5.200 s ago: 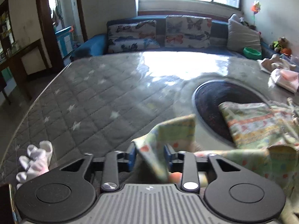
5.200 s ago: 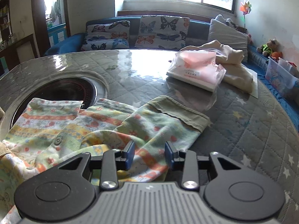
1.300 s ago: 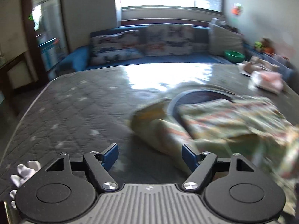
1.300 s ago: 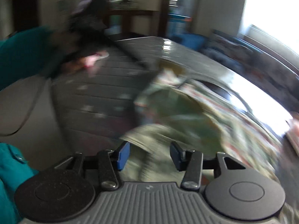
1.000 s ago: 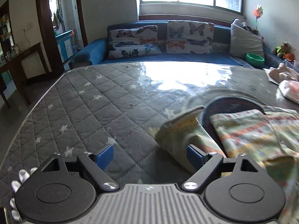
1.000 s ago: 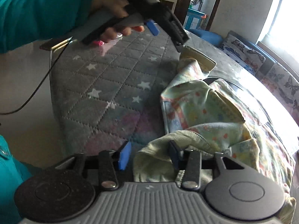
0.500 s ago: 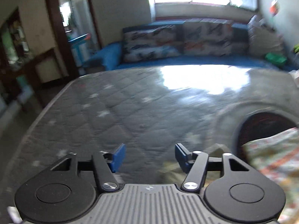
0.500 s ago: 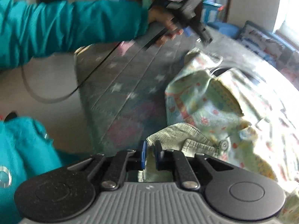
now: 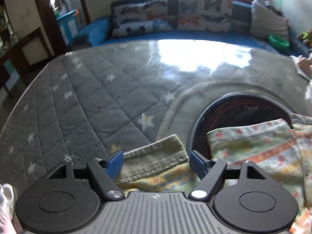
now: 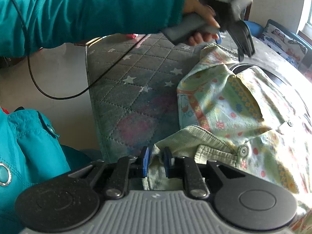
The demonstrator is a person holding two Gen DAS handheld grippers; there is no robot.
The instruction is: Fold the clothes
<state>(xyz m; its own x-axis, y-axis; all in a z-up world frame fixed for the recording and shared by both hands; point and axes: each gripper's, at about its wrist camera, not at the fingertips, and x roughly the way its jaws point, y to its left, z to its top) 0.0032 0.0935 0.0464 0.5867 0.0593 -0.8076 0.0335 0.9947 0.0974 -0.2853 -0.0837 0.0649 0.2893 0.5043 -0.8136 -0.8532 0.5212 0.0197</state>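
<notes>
A pale green baby top (image 9: 253, 152) with orange and yellow prints lies crumpled over the table's dark round centre (image 9: 243, 109). Its ribbed sleeve cuff (image 9: 156, 159) lies flat between the blue pads of my left gripper (image 9: 156, 162), whose jaws are opening and stand beside the cuff's edges. In the right wrist view the top (image 10: 224, 107) lies near the table's edge. My right gripper (image 10: 156, 162) pinches its ribbed edge (image 10: 187, 136), and the jaws are easing open a little. The left gripper (image 10: 245, 52), held by a hand in a teal sleeve, points down at the far cuff.
The round table has a grey quilted star cover (image 9: 87, 101) under clear plastic. Behind it runs a blue sofa with butterfly cushions (image 9: 175, 15) and a green bowl (image 9: 277, 41). A black cable (image 10: 58, 95) hangs off the table's near edge beside the person's teal jacket (image 10: 29, 146).
My left gripper has come down over the sleeve cuff and widened its jaws. My right gripper closed on the ribbed edge, then loosened slightly. The arm in the teal sleeve reached further across.
</notes>
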